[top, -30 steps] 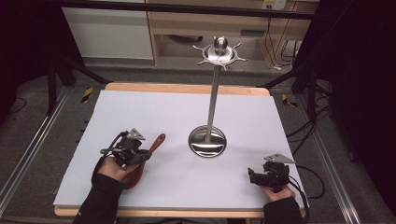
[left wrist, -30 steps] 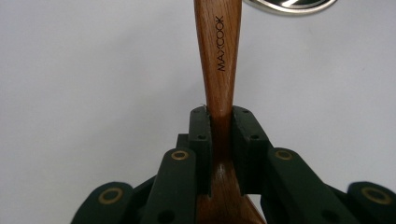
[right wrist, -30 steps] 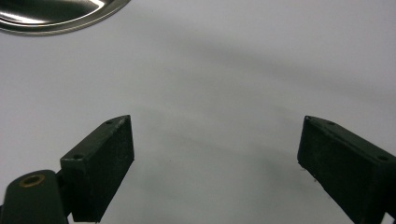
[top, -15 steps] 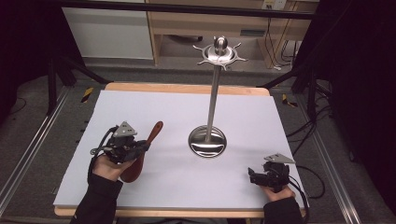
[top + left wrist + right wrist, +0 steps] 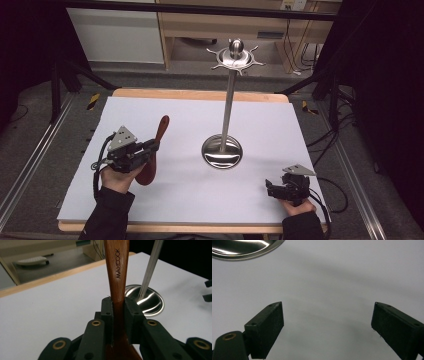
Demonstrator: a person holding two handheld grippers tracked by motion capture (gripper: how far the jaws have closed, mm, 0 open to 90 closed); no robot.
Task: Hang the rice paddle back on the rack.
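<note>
Dark reddish-brown wood, that's the spoon (image 5: 152, 152), stamped MAXCOOK on the handle. It's over the left side of the white surface (image 5: 190, 205), handle pointing up and away, bowl end down by the person's left hand (image 5: 116, 176). The left claw (image 5: 150, 147) is clamped tight on the handle's lower part, both jaws pressed flat against the wood in the left gripper view (image 5: 117, 307). Just to the right sits a shiny steel stand (image 5: 222, 150), round dished base with a tall thin pole and a spiky hook ring on top. The right claw (image 5: 272, 189) sits low near the front right corner, jaws wide apart with nothing between them (image 5: 327, 327).
</note>
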